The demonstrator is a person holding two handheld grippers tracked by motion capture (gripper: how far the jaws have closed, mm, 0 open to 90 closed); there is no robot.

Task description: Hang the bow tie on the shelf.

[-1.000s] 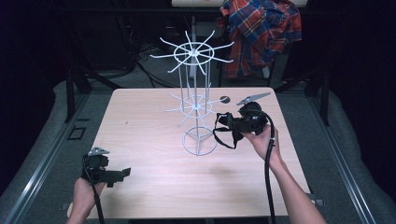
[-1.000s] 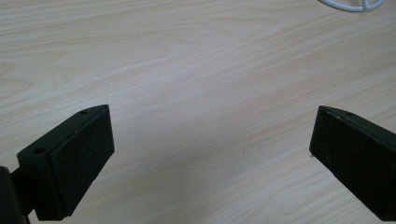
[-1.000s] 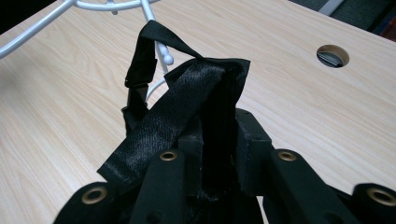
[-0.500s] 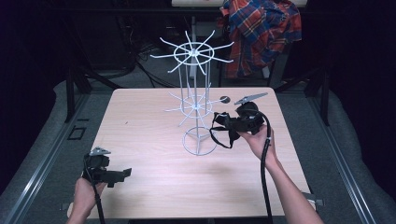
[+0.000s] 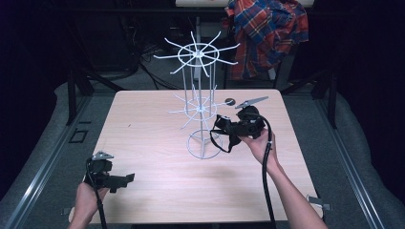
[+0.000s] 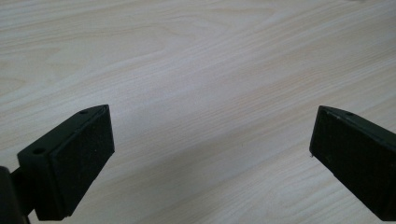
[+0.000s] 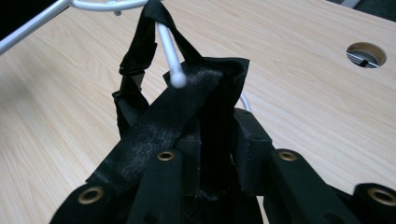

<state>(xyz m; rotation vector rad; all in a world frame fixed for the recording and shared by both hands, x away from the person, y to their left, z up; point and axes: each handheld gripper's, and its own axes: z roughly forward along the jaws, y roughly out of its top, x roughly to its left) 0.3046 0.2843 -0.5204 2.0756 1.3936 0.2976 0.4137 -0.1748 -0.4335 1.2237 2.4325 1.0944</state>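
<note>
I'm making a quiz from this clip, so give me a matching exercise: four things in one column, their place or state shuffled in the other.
Things:
1. black strap
2. white wire rack
3. left hand-held gripper
4. plaid shirt

Place or state:
A. jaws open over bare wood
B. hanging behind the table
C. clamped in the right hand-held gripper
D. standing on the table

Pairs: 1-C, 2-D, 3-A, 4-B
</note>
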